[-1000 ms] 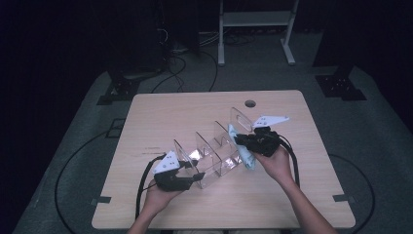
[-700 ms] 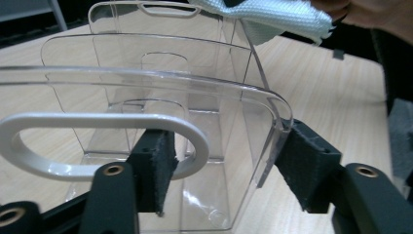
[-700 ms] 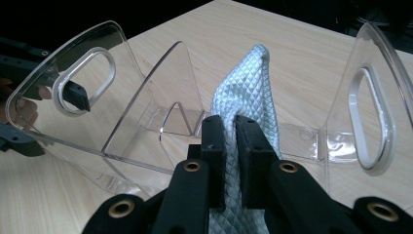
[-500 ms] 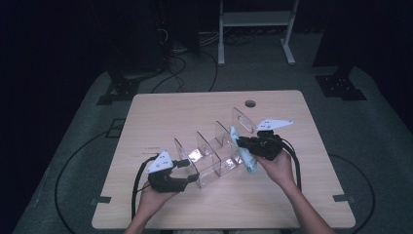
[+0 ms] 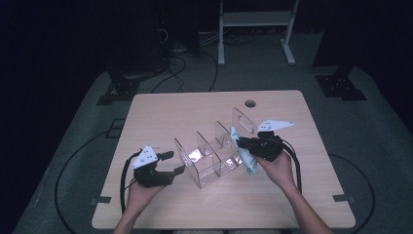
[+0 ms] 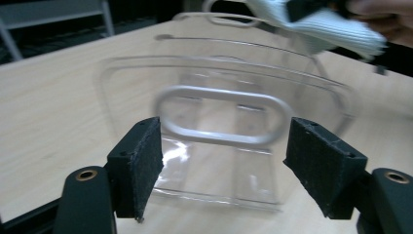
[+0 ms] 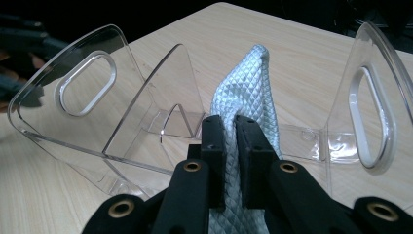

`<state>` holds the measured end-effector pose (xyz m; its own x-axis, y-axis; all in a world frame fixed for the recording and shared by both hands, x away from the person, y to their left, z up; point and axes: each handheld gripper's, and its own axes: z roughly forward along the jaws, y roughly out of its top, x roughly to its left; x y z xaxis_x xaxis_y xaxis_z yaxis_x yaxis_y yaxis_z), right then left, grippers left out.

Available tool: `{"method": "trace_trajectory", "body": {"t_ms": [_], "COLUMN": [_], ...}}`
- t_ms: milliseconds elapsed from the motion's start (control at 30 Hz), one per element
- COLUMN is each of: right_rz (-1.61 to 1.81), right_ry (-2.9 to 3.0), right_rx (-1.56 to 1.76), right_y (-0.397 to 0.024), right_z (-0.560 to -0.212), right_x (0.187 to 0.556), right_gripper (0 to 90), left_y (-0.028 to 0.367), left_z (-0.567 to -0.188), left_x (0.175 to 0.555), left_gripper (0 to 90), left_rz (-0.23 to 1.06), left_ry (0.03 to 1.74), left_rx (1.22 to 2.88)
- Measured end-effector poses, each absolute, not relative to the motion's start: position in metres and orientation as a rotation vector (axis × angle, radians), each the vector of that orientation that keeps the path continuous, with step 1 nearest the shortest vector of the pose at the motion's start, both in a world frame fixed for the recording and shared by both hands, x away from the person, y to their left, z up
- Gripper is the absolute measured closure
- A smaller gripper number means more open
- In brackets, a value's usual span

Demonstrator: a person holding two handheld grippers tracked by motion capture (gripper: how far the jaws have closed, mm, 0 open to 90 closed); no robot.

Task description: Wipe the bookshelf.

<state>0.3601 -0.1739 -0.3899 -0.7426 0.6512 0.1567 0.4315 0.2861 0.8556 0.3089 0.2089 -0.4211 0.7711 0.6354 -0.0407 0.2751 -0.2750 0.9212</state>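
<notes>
A clear plastic rack (image 5: 209, 156) with several upright dividers stands at the middle of the wooden table (image 5: 165, 112). My right gripper (image 5: 239, 143) is shut on a pale blue quilted cloth (image 5: 249, 163) at the rack's right part. In the right gripper view the cloth (image 7: 243, 83) rises from the shut right gripper (image 7: 233, 131) between two dividers of the rack (image 7: 83, 83). My left gripper (image 5: 174, 162) is left of the rack, apart from it, and its jaws have just been opening. In the left gripper view the left gripper (image 6: 224, 165) holds nothing, and the rack's end panel (image 6: 219, 102) stands ahead of the pads.
A small round hole (image 5: 250, 103) sits near the table's far edge. Behind the table stand a white metal frame (image 5: 253, 19) and dark equipment with cables (image 5: 180, 53) on the floor. Bare tabletop lies along the far and left sides.
My left gripper has drawn back to the left, away from the rack's end panel, and its jaws have spread. The right gripper and the cloth have kept still.
</notes>
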Motion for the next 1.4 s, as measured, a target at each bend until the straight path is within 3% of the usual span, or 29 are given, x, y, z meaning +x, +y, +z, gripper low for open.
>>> {"method": "trace_trajectory", "body": {"t_ms": [633,833,1000,1400], "right_rz": [1.438,1.432,1.417,1.317], "right_ry": [2.344,2.400,2.356,2.359], "right_rx": [1.004,1.015,0.984,1.011], "right_y": [-0.177,-0.179,-0.178,-0.153], "right_z": [-0.389,-0.384,-0.374,-0.376], "right_x": [0.350,0.356,0.355,0.382], "right_gripper": [82.9,82.9,82.9,82.9], "left_y": [0.210,0.202,0.200,0.197], "left_z": [-0.437,-0.432,-0.433,-0.433], "left_x": [0.349,0.356,0.358,0.354], "left_gripper": [23.7,31.0,44.7,47.1], "left_rz": [0.410,0.408,0.416,0.460], "left_ry": [0.783,0.764,0.787,0.772], "left_rx": [1.820,1.876,1.862,1.862]}}
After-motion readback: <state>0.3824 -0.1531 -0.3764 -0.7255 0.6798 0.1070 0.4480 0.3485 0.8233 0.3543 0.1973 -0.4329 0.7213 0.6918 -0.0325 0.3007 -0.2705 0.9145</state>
